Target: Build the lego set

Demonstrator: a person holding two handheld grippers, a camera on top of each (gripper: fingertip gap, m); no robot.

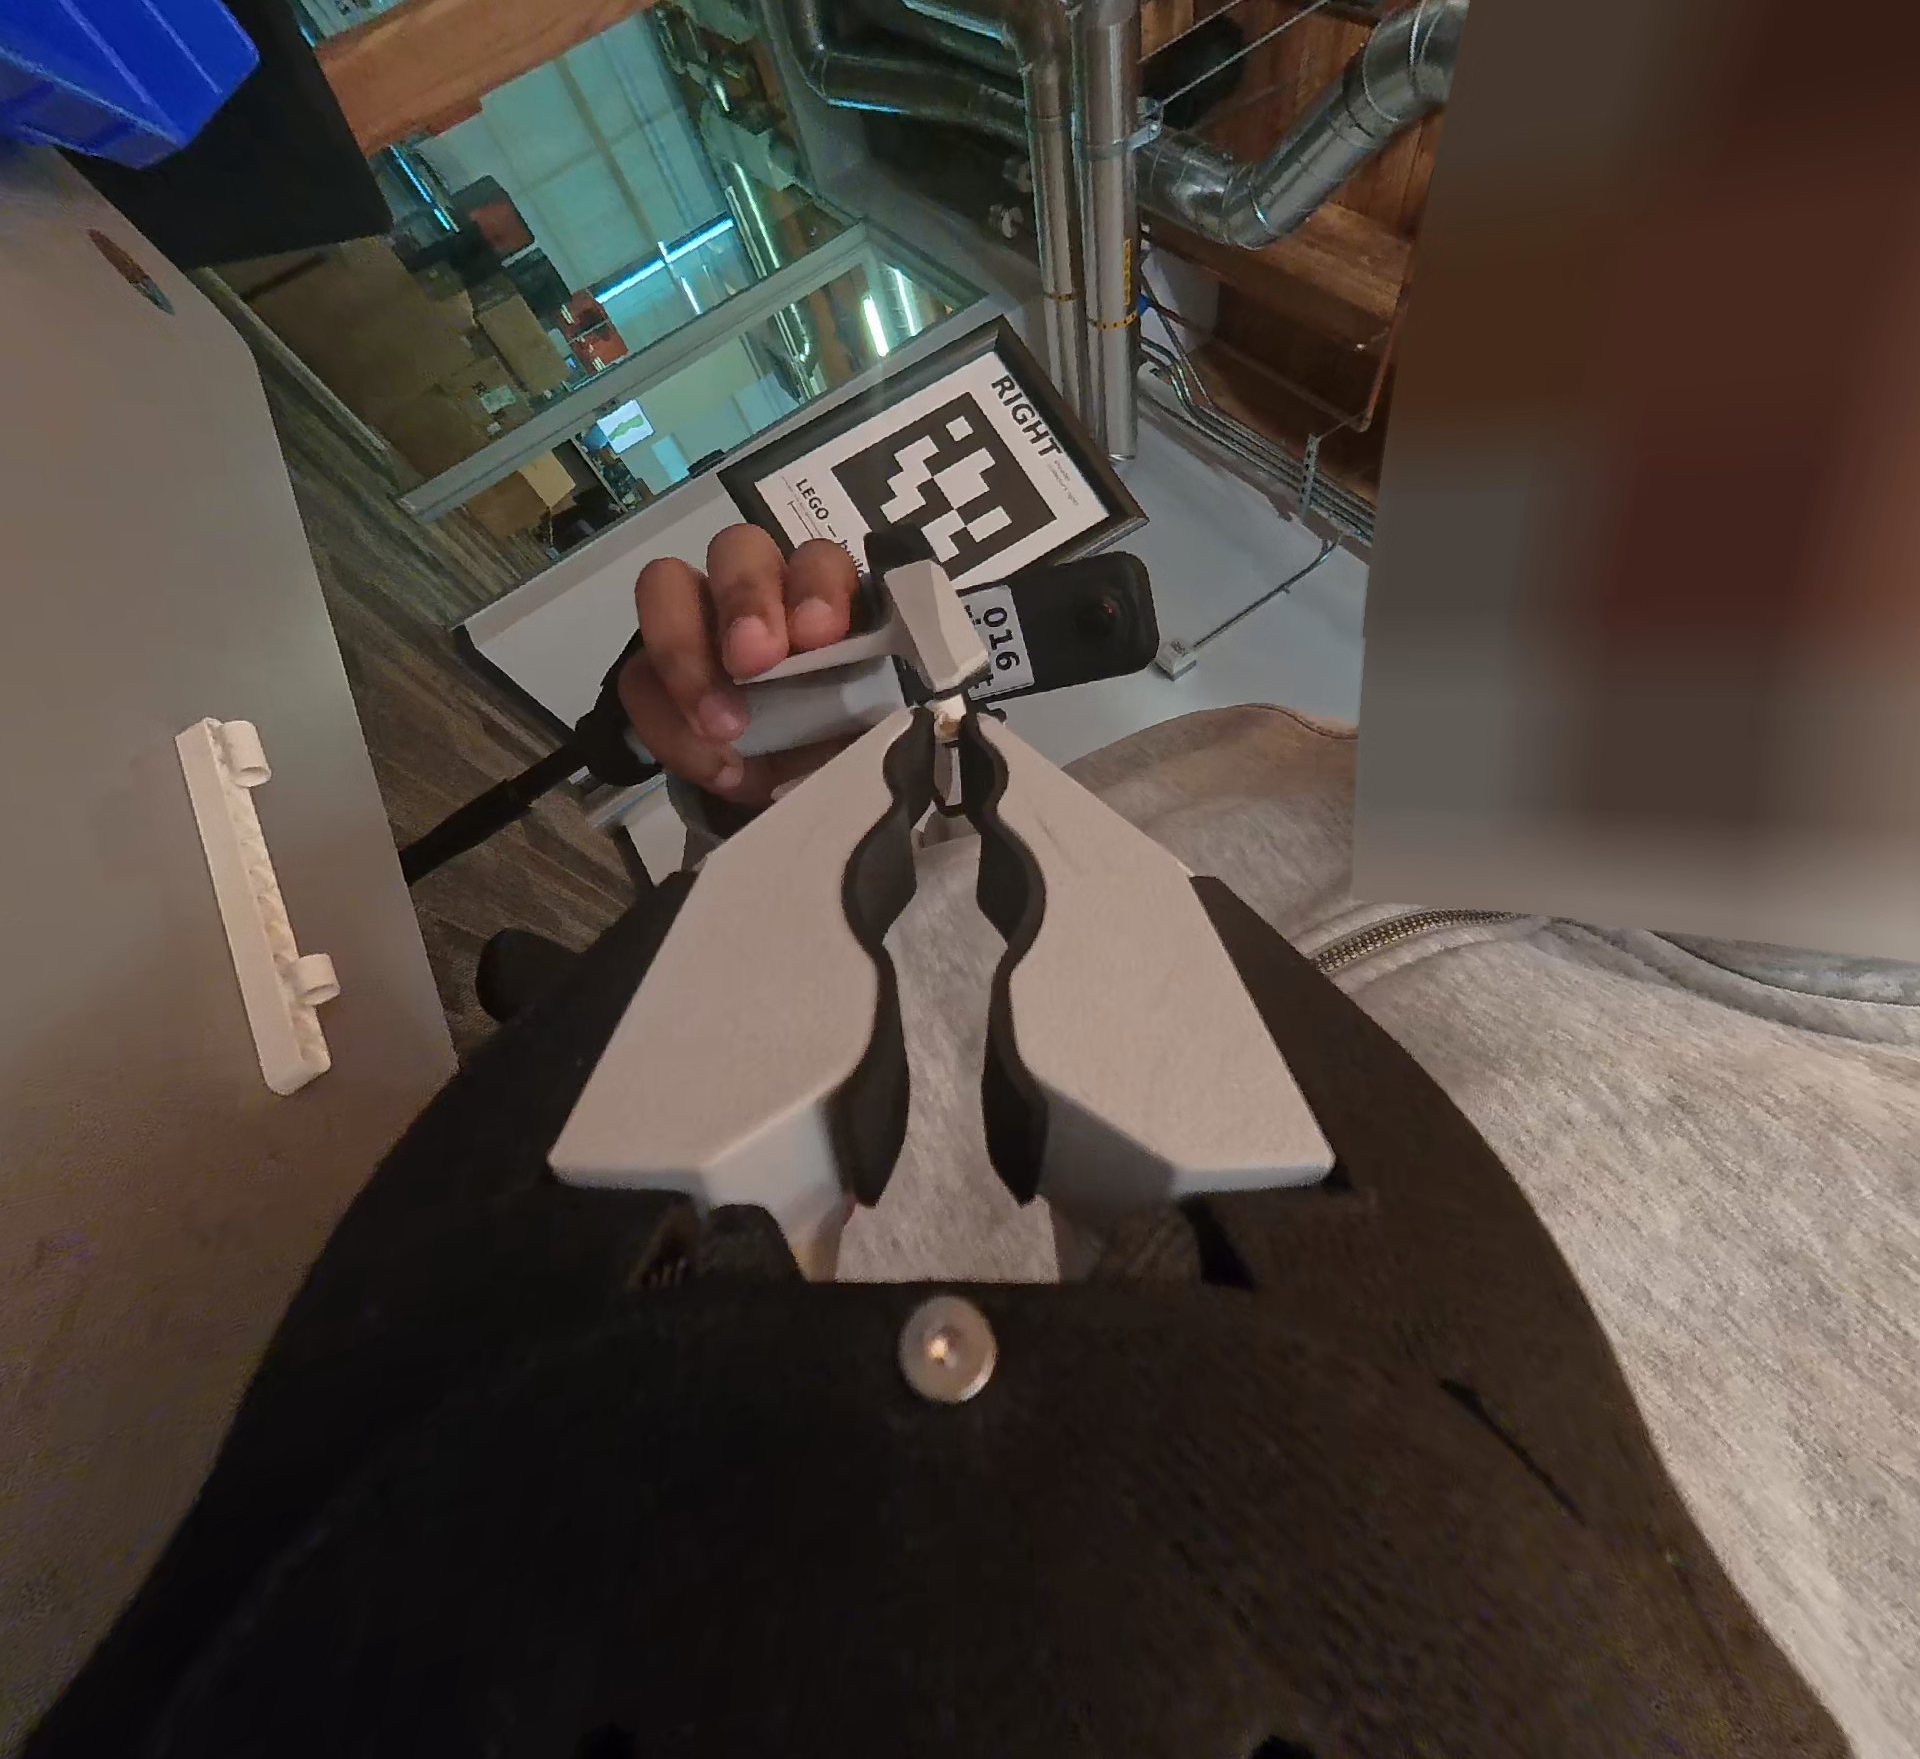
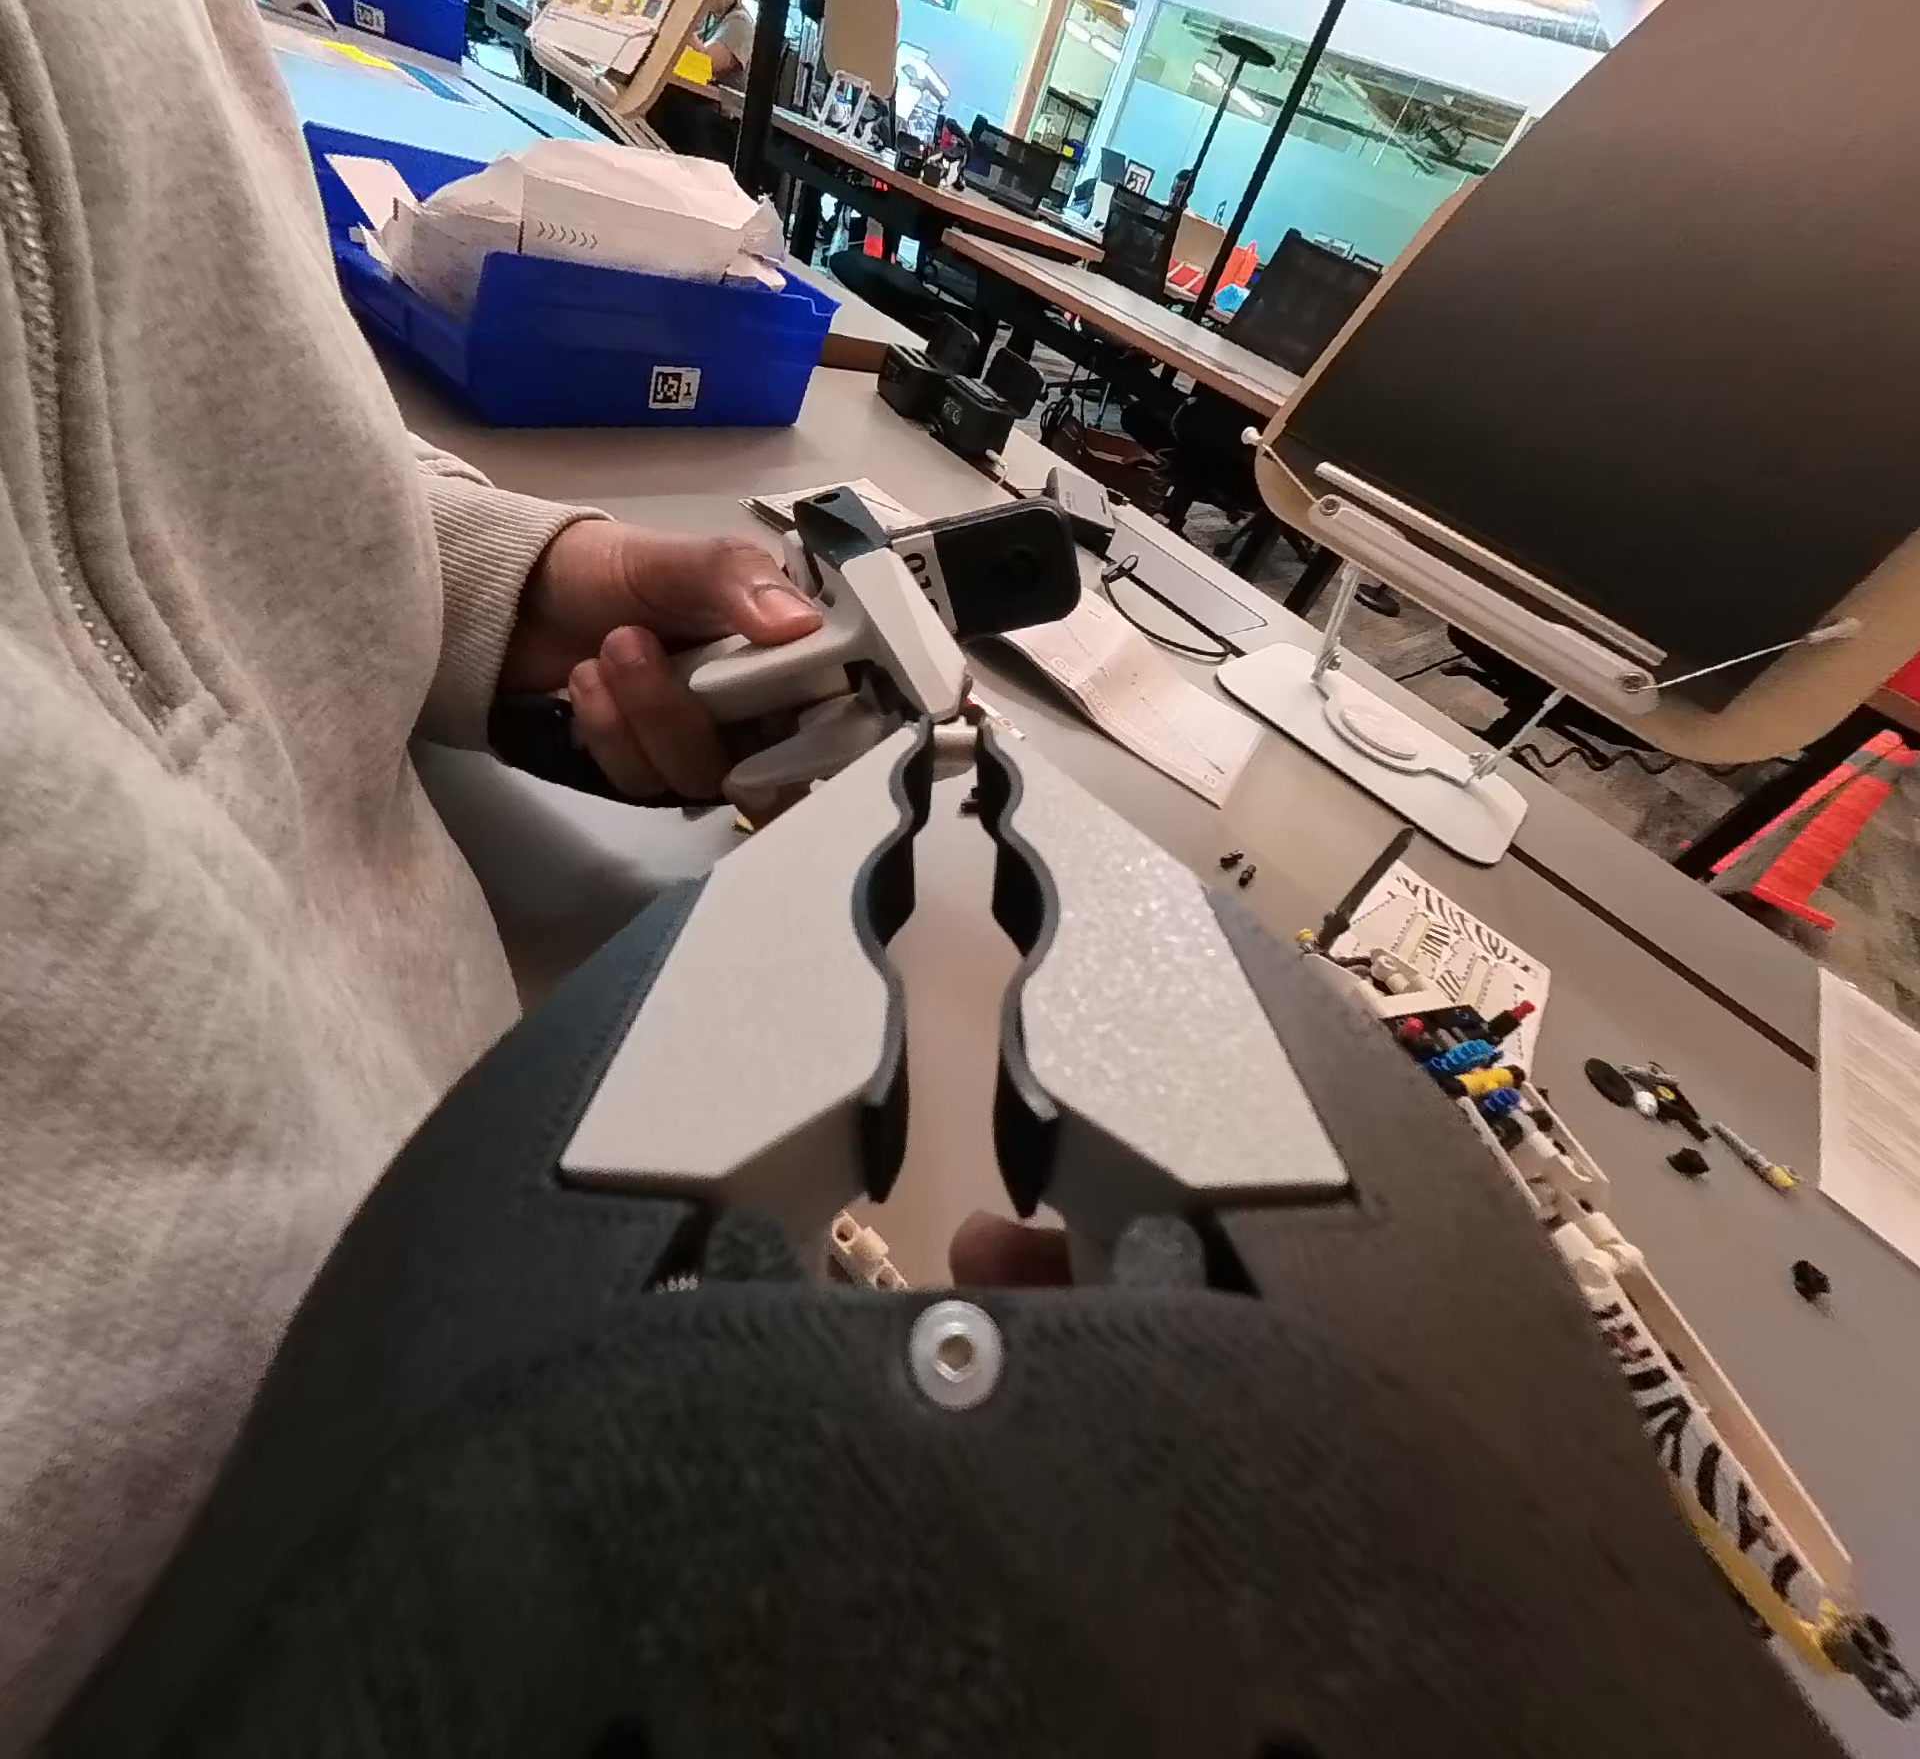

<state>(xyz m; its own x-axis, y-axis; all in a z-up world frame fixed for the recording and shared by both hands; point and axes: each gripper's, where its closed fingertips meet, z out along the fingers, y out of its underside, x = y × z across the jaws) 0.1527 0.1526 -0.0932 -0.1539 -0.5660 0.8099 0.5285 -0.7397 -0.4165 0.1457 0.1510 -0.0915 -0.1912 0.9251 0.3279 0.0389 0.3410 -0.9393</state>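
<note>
My left gripper and right gripper are held up in the air, tip to tip, in front of a person's grey sweatshirt. Each is nearly closed on a small pale lego piece pinched at the meeting point. In the right wrist view a thin grey pin sticks out beside it. A hand holds the right gripper, and another hand holds the left. The partly built lego model, white with zebra stripes, lies on the table to the right.
Loose small black pieces and a striped sticker sheet lie near the model. A blue bin with white packaging stands at the back left. A dark panel on a stand is at the right, with papers in front. A framed marker card is behind. Both grippers' tips are close together, under 4 cm apart.
</note>
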